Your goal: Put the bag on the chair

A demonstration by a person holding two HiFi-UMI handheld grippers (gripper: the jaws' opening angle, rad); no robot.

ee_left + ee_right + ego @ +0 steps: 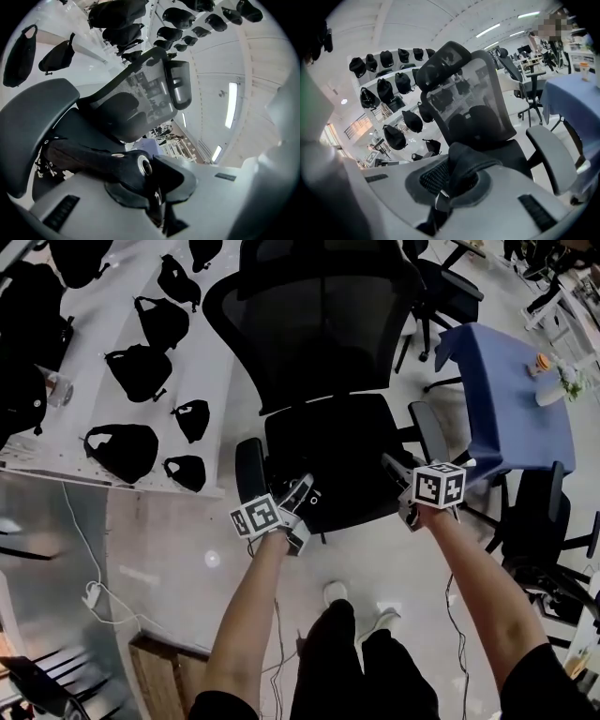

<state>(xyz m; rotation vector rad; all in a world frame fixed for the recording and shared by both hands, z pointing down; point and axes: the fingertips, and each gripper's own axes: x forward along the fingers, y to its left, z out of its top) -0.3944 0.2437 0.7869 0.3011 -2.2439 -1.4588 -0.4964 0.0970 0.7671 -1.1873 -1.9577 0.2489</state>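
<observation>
The left gripper point(302, 489) pinches a grommeted fold of the black fabric bag point(112, 164), and the right gripper point(394, 467) is clamped on its black strap point(464, 161). The bag is at the near edge of the black mesh office chair point(323, 343), and its outline is lost against the seat.

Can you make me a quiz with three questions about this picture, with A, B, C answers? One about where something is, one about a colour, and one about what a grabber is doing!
1. In the head view, where is the blue table next to the chair?
A left of it
B right of it
C under it

2. What colour is the chair?
A black
B red
C yellow

3. What is the left gripper doing?
A gaping open
B holding a cup
C shut on the bag

Answers:
1 B, the table stands right of the chair.
2 A, seat and mesh back are black.
3 C, its jaws pinch the bag's black strap.
</observation>
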